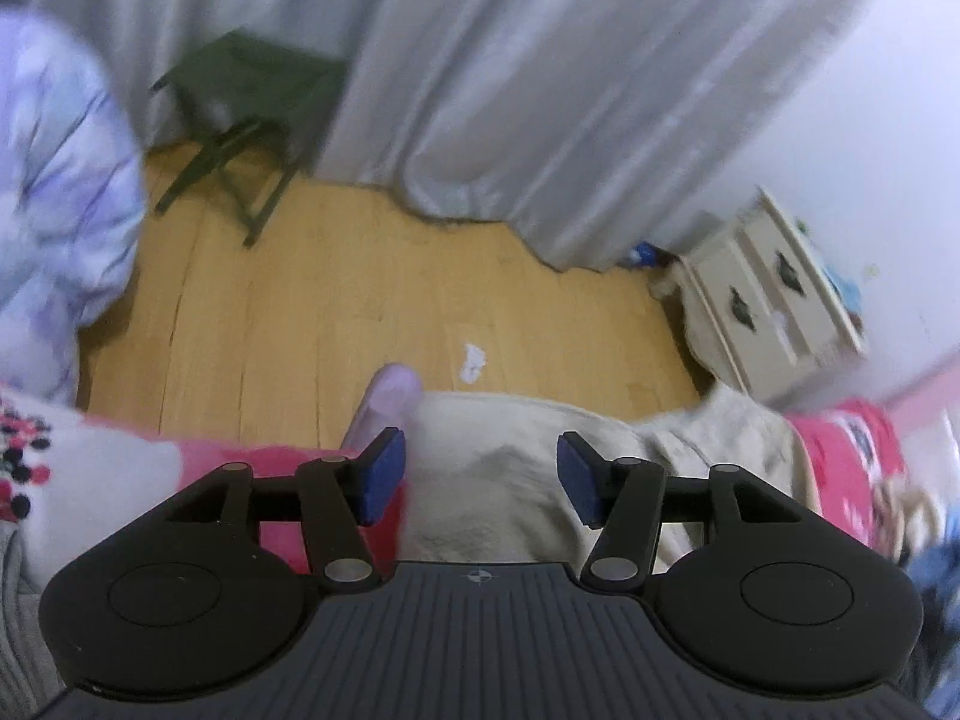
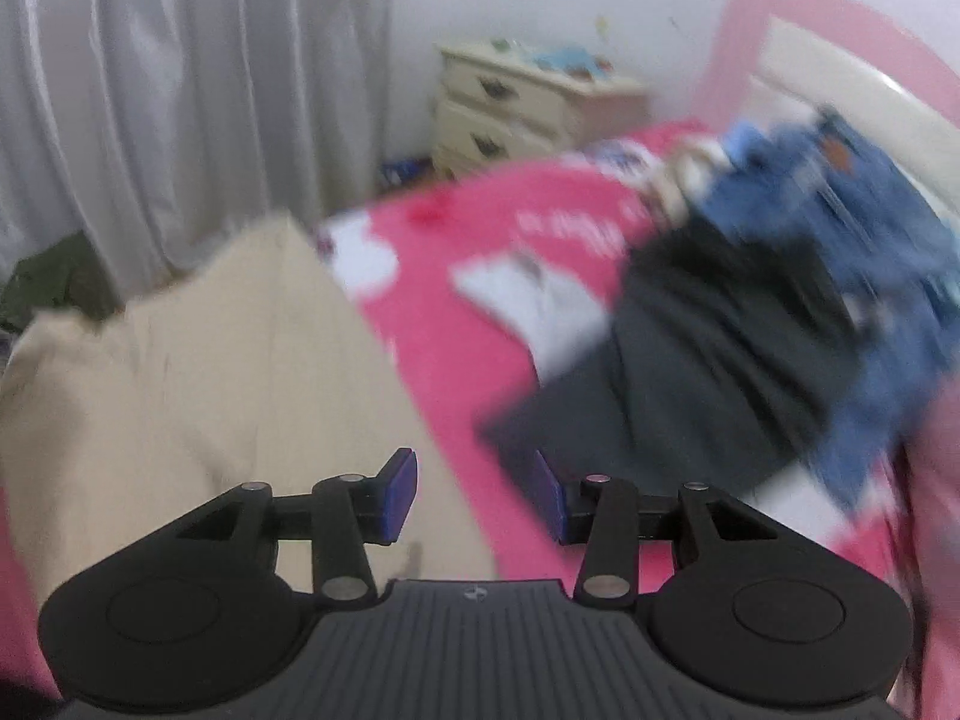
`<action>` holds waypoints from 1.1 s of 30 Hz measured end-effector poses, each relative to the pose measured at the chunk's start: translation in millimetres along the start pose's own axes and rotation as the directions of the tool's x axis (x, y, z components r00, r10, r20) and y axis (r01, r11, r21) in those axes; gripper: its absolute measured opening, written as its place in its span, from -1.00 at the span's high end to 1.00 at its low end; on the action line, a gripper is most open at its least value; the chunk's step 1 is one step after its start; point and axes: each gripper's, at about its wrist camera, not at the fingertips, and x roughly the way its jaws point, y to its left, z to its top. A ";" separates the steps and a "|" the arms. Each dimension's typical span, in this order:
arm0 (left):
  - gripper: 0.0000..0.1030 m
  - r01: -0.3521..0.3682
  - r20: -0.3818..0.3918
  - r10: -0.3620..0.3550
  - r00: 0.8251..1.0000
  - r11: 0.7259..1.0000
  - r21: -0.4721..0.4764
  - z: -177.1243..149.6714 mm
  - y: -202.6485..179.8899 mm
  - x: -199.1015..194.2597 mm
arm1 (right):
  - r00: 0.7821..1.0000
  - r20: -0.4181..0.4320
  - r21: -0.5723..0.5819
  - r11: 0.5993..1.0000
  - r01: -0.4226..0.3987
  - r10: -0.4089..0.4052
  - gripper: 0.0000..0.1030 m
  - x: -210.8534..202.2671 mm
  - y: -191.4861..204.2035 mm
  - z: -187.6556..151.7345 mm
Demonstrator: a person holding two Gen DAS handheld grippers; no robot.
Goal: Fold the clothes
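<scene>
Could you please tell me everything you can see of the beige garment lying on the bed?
The beige garment is a plain, soft-looking cloth without print, spread fairly flat with gentle creases on the pink bedspread. In the left wrist view it reaches the bed's edge above the wooden floor. Its far edge looks uneven. The dark garment lies apart from it. No gripper holds it; blur hides seams and its type.

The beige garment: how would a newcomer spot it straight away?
Start at the pink bedspread. At its end towards the grey curtain lies the beige garment. It is plain and pale, unlike the dark garment and blue jeans heaped towards the headboard.
</scene>
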 end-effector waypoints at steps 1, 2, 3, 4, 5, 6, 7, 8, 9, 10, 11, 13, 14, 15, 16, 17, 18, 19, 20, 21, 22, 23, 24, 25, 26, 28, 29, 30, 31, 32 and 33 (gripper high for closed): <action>-0.09 0.029 -0.021 -0.029 0.999 0.999 0.020 -6.8 -9.3 -4.1 | 0.999 -0.031 0.016 1.000 0.006 -0.006 0.12 -11.4 -1.7 -19.6; -0.10 0.059 -0.042 -0.057 0.997 0.997 0.039 -13.6 -18.6 -8.3 | 0.998 -0.066 0.029 0.999 0.016 -0.014 0.12 -21.4 -2.0 -39.2; -0.12 0.089 -0.064 -0.086 0.994 0.994 0.057 -20.4 -27.9 -12.4 | 0.994 -0.106 0.036 0.999 0.030 -0.026 0.12 -28.8 0.4 -59.0; -0.16 0.120 -0.086 -0.113 0.990 0.990 0.075 -27.2 -37.2 -16.6 | 0.988 -0.146 0.036 0.998 0.050 -0.044 0.10 -35.7 3.5 -78.6; -0.18 0.151 -0.112 -0.140 0.984 0.984 0.094 -34.7 -46.7 -20.6 | 0.981 -0.181 0.015 0.997 0.079 -0.075 0.07 -40.9 8.4 -96.2; -0.18 0.190 -0.155 -0.170 0.973 0.974 0.123 -48.3 -58.2 -24.1 | 0.973 -0.204 -0.019 0.994 0.106 -0.108 0.07 -44.6 13.5 -111.1; -0.18 0.229 -0.199 -0.197 0.960 0.962 0.150 -61.8 -69.7 -27.5 | 0.964 -0.226 -0.053 0.990 0.132 -0.141 0.07 -48.3 18.6 -125.9; -0.18 0.269 -0.244 -0.223 0.944 0.947 0.175 -75.4 -81.2 -31.0 | 0.955 -0.242 -0.090 0.984 0.155 -0.172 0.07 -52.2 23.4 -140.0; -0.18 0.309 -0.289 -0.246 0.925 0.930 0.197 -89.4 -92.8 -34.3 | 0.949 -0.245 -0.128 0.977 0.172 -0.200 0.07 -56.4 27.1 -152.2; -0.18 0.351 -0.343 -0.266 0.901 0.912 0.214 -106.4 -105.0 -36.1 | 0.943 -0.246 -0.152 0.970 0.189 -0.222 0.07 -60.9 28.7 -162.5; -0.18 0.388 -0.414 -0.274 0.868 0.894 0.222 -122.9 -116.4 -33.8 | 0.941 -0.244 -0.154 0.968 0.199 -0.232 0.07 -65.9 27.2 -170.3; -0.18 0.436 -0.550 -0.260 0.794 0.873 0.216 -155.2 -139.6 -25.8 | 0.938 -0.241 -0.150 0.964 0.219 -0.250 0.06 -75.5 22.7 -185.2; -0.17 0.448 -0.594 -0.241 0.768 0.865 0.227 -170.0 -150.7 -22.0 | 0.937 -0.240 -0.124 0.966 0.229 -0.253 0.05 -78.8 16.8 -190.2; -0.17 0.454 -0.626 -0.211 0.751 0.853 0.257 -183.6 -162.1 -18.6 | 0.937 -0.239 -0.095 0.967 0.238 -0.254 0.05 -81.6 10.7 -194.3; -0.15 0.461 -0.655 -0.179 0.734 0.840 0.287 -197.0 -173.1 -15.4 | 0.937 -0.236 -0.073 0.966 0.249 -0.259 0.05 -84.6 3.8 -198.7; -0.10 0.468 -0.669 -0.154 0.727 0.824 0.319 -208.0 -181.1 -13.9 | 0.935 -0.233 -0.046 0.963 0.264 -0.268 0.05 -88.1 -4.7 -202.2; -0.10 0.476 -0.682 -0.129 0.720 0.807 0.350 -218.8 -189.0 -12.6 | 0.933 -0.230 0.003 0.958 0.286 -0.277 0.04 -93.0 -16.6 -204.9; -0.08 0.484 -0.692 -0.110 0.713 0.792 0.373 -226.9 -195.9 -12.9 | 0.931 -0.227 0.053 0.951 0.306 -0.287 0.01 -97.8 -28.4 -207.6; -0.04 0.485 -0.699 -0.094 0.709 0.784 0.387 -230.5 -199.8 -13.0 | 0.930 -0.222 0.114 0.940 0.322 -0.292 -0.08 -102.8 -42.0 -210.4; -0.03 0.485 -0.706 -0.075 0.704 0.778 0.400 -234.9 -202.9 -13.4 | 0.936 -0.211 0.196 0.926 0.323 -0.282 -0.13 -106.8 -59.6 -212.9; -0.01 0.489 -0.712 -0.063 0.699 0.769 0.412 -239.2 -206.5 -15.6 | 0.944 -0.197 0.278 0.908 0.313 -0.265 -0.26 -108.7 -78.1 -214.6; -0.01 0.497 -0.715 -0.058 0.697 0.758 0.423 -242.4 -209.5 -18.9 | 0.952 -0.186 0.353 0.888 0.295 -0.242 -0.39 -108.8 -96.8 -216.7; -0.01 0.501 -0.714 -0.053 0.698 0.748 0.435 -245.0 -211.9 -22.6 | 0.961 -0.181 0.413 0.871 0.265 -0.207 -0.45 -104.0 -116.7 -218.8; -0.01 0.504 -0.714 -0.047 0.699 0.741 0.444 -246.7 -215.1 -26.1 | 0.968 -0.179 0.459 0.855 0.241 -0.177 -0.45 -97.0 -136.2 -220.1; -0.01 0.506 -0.714 -0.041 0.699 0.733 0.454 -248.3 -218.4 -29.7 | 0.972 -0.173 0.491 0.842 0.224 -0.158 -0.45 -89.4 -152.4 -222.5; -0.01 0.507 -0.713 -0.027 0.701 0.722 0.470 -252.0 -223.7 -35.7 | 0.983 -0.162 0.565 0.808 0.168 -0.090 -0.45 -72.2 -184.6 -231.0; -0.03 0.502 -0.713 -0.013 0.701 0.719 0.481 -253.9 -224.4 -37.1 | 0.986 -0.161 0.619 0.776 0.124 -0.029 -0.45 -62.9 -198.3 -237.7; -0.04 0.493 -0.711 0.005 0.703 0.717 0.492 -256.5 -227.5 -37.0 | 0.986 -0.157 0.682 0.728 0.066 0.058 -0.45 -52.4 -210.7 -246.8; -0.05 0.478 -0.707 0.033 0.706 0.714 0.511 -258.7 -227.9 -37.2 | 0.977 -0.152 0.739 0.674 0.012 0.150 -0.35 -42.0 -221.7 -256.0; -0.05 0.464 -0.703 0.060 0.709 0.711 0.529 -260.9 -228.2 -37.4 | 0.964 -0.151 0.772 0.635 -0.025 0.221 -0.02 -36.9 -226.7 -263.2; -0.05 0.452 -0.696 0.081 0.714 0.706 0.545 -263.0 -227.6 -37.4 | 0.961 -0.146 0.774 0.633 -0.037 0.236 0.22 -43.1 -225.0 -266.2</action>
